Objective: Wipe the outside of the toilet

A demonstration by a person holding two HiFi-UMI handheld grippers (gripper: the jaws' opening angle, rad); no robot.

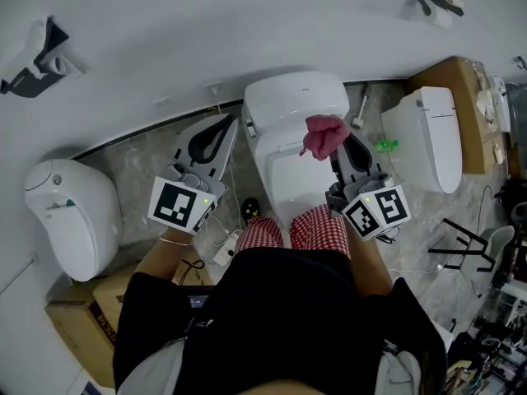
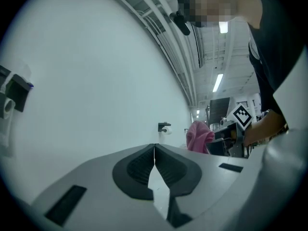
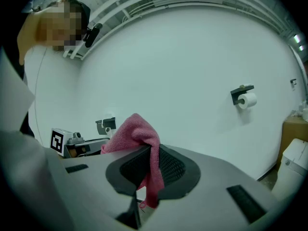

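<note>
Cloth (image 3: 137, 129), pink, clamped between the shut jaws of the right gripper (image 3: 148, 153), bunched over the top and trailing down through the gap. Nothing in the left gripper (image 2: 154, 147): jaws pressed together, empty. Both held up and aimed at the white wall (image 1: 247, 23), 1 on each side of the toilet (image 1: 296, 97), with the cloth hanging over the join of tank and closed lid. Contact with the porcelain impossible to judge from above. Red checked trousers (image 1: 288, 230) right at the bowl's front. Left-hand toilet (image 1: 70, 212) and right-hand toilet (image 1: 432, 138) well apart from it.

Judged step: approach, with wiping apparently not yet begun. Next move: tip the right gripper down, lay the cloth flat on the tank or lid, then sweep across the outer surface with steady pressure. Keep bare jaw off the porcelain.
</note>
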